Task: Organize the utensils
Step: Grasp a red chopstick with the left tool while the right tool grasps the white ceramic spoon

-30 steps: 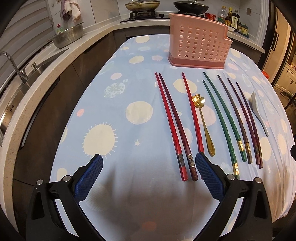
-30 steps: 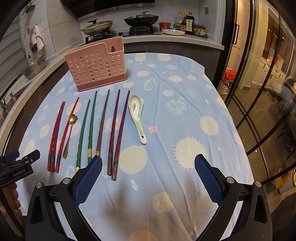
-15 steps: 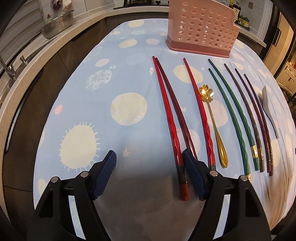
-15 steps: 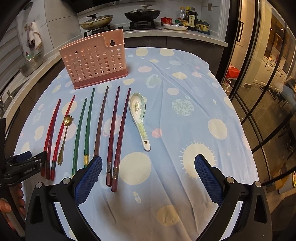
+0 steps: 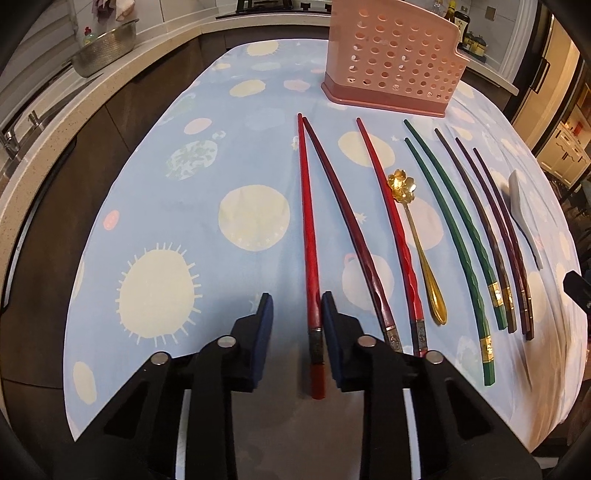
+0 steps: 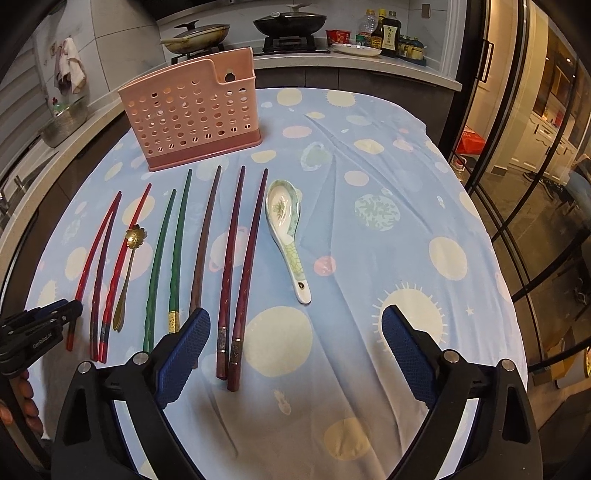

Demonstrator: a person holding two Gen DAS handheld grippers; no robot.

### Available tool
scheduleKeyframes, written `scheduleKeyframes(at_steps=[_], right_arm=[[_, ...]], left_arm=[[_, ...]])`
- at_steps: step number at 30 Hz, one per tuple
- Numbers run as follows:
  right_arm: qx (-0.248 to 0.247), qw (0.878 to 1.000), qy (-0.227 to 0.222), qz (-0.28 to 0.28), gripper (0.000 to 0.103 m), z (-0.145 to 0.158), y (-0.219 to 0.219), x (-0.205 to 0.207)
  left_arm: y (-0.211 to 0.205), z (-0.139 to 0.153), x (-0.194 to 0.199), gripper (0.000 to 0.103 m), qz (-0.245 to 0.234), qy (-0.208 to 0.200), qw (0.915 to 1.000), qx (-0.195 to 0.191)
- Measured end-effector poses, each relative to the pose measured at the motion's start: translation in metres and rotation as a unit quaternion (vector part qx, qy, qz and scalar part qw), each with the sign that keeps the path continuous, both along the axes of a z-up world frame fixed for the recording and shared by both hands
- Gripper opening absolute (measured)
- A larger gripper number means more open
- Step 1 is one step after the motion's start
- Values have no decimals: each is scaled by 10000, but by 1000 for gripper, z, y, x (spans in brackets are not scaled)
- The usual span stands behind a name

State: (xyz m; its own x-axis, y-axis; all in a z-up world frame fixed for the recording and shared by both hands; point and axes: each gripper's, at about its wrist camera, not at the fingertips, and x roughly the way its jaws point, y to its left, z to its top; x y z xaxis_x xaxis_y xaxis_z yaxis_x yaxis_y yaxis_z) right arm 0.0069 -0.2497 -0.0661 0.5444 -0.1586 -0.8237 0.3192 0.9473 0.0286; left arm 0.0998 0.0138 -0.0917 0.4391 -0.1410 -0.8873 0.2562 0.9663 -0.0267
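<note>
Several chopsticks lie in a row on the blue patterned tablecloth: red ones at left, green in the middle, dark purple at right. My left gripper is low over the cloth, its jaws partly closed around the thick end of the leftmost red chopstick, with a gap still showing on its left side. A gold flower spoon and a white ceramic spoon lie among them. The pink perforated utensil holder stands behind. My right gripper is wide open and empty above the purple chopsticks' ends.
A kitchen counter with a metal colander runs along the left. A stove with pans and sauce bottles are behind the table. A glass door stands on the right.
My left gripper has moved forward and down and narrowed its jaws around the leftmost red chopstick's end. My right gripper has moved a little forward and stayed wide open.
</note>
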Motion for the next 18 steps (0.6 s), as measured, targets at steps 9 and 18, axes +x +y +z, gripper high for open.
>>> scheduleKeyframes(at_steps=[9,18], right_arm=[[282,9996,-2,-29,54,-10,-21,30],[86,9994,224,268,28,-33,-9,45]], left_arm=[[1,0,9,7,-60,126,9997,-201],[-2,0,9,7,-89,199,9996,-161]])
